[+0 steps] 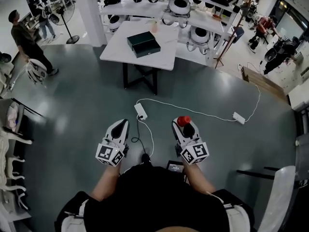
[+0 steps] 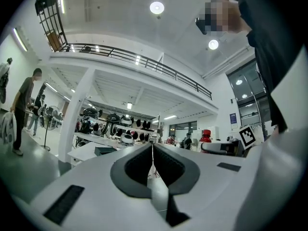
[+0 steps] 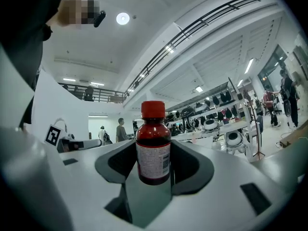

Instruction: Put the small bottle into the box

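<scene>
My right gripper (image 1: 184,123) is shut on a small dark-red bottle (image 3: 153,148) with a red cap (image 1: 183,121) and a white label; the bottle stands upright between the jaws. My left gripper (image 1: 120,127) is shut with nothing in it, its jaws meeting in the left gripper view (image 2: 153,159). Both are held low in front of the person's body, above the grey floor. The dark green box (image 1: 143,43) lies on a white table (image 1: 120,52) well ahead of both grippers. From the left gripper view the bottle (image 2: 206,135) shows at the right.
A white power strip (image 1: 141,111) with a white cable (image 1: 203,111) lies on the floor between me and the table. Shelves with helmets (image 1: 199,34) stand behind the table. A person (image 1: 25,43) stands far left beside a fan (image 1: 64,18). White chairs (image 1: 10,134) line the left edge.
</scene>
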Demonstrator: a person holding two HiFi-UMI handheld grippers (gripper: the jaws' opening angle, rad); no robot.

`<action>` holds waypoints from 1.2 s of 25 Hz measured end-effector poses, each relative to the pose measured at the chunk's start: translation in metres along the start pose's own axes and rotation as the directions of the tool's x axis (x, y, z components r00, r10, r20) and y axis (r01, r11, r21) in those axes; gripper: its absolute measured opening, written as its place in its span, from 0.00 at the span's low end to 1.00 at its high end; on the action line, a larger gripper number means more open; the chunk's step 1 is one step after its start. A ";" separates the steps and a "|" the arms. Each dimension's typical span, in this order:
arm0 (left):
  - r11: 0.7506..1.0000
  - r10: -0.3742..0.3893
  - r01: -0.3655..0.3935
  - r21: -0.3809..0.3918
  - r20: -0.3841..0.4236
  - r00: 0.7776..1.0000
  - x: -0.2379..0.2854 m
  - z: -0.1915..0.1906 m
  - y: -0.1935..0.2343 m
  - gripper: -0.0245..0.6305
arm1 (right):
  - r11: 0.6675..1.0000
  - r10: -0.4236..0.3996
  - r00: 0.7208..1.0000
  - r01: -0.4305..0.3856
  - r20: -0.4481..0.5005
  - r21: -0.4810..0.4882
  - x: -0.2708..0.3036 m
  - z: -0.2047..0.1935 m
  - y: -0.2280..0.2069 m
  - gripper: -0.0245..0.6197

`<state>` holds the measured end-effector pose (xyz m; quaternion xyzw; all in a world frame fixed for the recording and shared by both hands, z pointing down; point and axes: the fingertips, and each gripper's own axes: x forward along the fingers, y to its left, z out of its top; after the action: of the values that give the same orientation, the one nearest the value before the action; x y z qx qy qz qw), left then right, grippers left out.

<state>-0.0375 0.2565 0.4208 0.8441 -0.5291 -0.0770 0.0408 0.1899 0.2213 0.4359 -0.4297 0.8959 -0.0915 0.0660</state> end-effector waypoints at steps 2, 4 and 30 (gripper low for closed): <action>1.000 0.004 -0.004 0.010 0.006 1.000 0.018 0.006 0.018 0.07 | 1.000 0.008 1.000 -0.007 0.007 -0.004 0.026 0.005 -0.012 0.40; 1.000 0.009 -0.009 0.015 0.014 1.000 0.036 0.013 0.034 0.07 | 1.000 0.010 1.000 -0.010 0.010 -0.009 0.052 0.012 -0.021 0.40; 0.991 0.132 -0.133 -0.014 -0.029 0.991 0.290 -0.017 0.184 0.07 | 0.987 0.160 0.986 -0.159 -0.050 0.031 0.311 0.011 -0.181 0.40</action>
<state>-0.0739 -0.0848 0.4403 0.8077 -0.5827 -0.0664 0.0600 0.1358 -0.1339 0.4527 -0.3530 0.9275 -0.1094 0.0554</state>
